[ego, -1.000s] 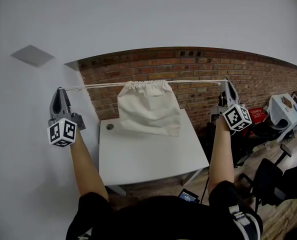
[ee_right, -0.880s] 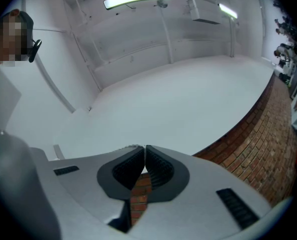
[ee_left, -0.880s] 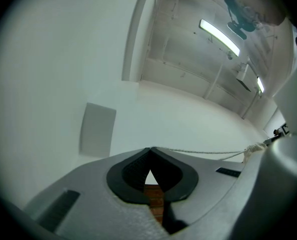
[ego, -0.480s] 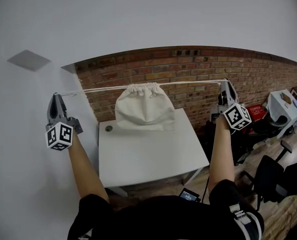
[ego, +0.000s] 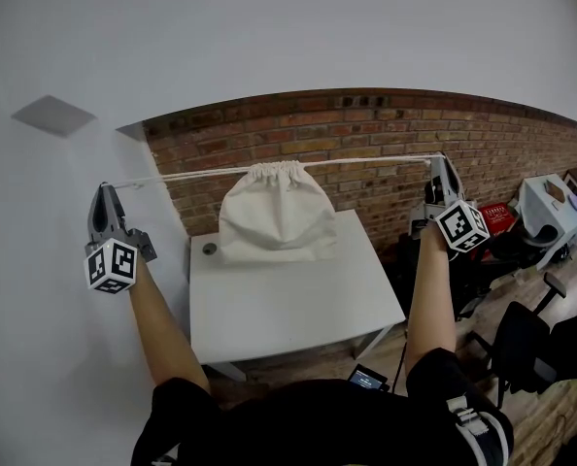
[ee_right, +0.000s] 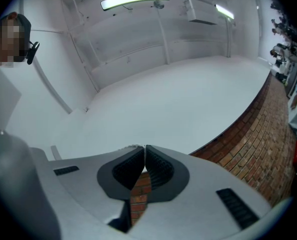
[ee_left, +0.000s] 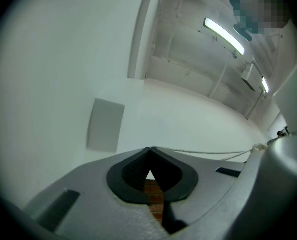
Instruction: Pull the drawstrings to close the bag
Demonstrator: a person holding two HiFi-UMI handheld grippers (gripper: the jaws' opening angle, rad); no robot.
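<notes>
Left gripper [ego: 104, 190]: held high at the left, jaws closed on the end of the left drawstring [ego: 177, 175]. In the left gripper view the cord is seen leaving the pinched tips and running off to the right.

Left drawstring: stretched taut from those jaws to the bag [ego: 274, 223].

Bag: cream cloth, hung between the two grippers in front of the brick wall [ego: 366, 129], above the far edge of the white bench [ego: 288, 304]. Its mouth is gathered into tight puckers. Contact between its lower edge and the bench cannot be judged.

Right drawstring [ego: 371, 161]: taut from the bag's mouth to the right gripper [ego: 442, 160].

Right gripper: raised at the right, jaws closed on the cord's end.
</notes>
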